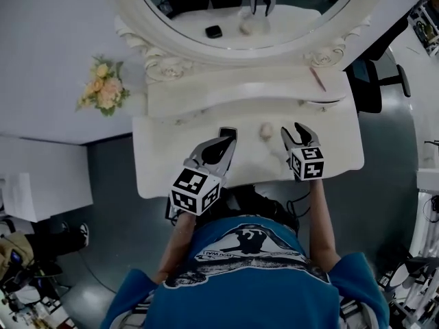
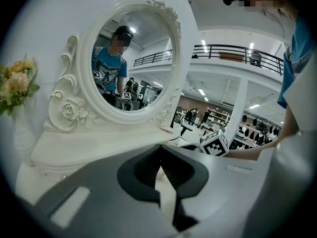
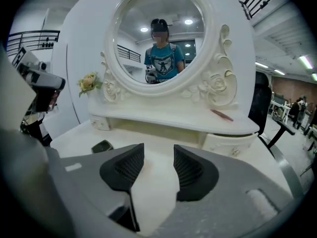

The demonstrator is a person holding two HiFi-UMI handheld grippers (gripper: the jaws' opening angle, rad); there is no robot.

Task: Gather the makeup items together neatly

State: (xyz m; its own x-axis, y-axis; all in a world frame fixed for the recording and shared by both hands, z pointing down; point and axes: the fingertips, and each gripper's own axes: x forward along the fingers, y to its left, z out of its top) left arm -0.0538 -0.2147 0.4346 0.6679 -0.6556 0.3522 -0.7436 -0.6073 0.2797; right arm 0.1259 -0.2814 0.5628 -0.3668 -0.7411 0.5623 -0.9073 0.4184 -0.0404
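A small black compact (image 1: 227,131) lies on the white vanity table (image 1: 164,163), just past the tips of my left gripper (image 1: 226,144); it also shows in the right gripper view (image 3: 102,146). A beige puff (image 1: 266,130) rests between the two grippers. A thin pink pencil (image 1: 317,79) lies on the raised shelf at the right, seen too in the right gripper view (image 3: 221,115). The left gripper (image 2: 159,148) is shut with nothing in it. My right gripper (image 1: 293,130) hovers right of the puff, jaws apart and empty (image 3: 158,150).
An oval mirror (image 1: 247,5) in a carved white frame stands behind the shelf. A bunch of pale flowers (image 1: 103,88) sits at the far left. A dark office chair (image 1: 370,81) stands off the table's right end. A small drawer (image 3: 230,145) sits under the shelf.
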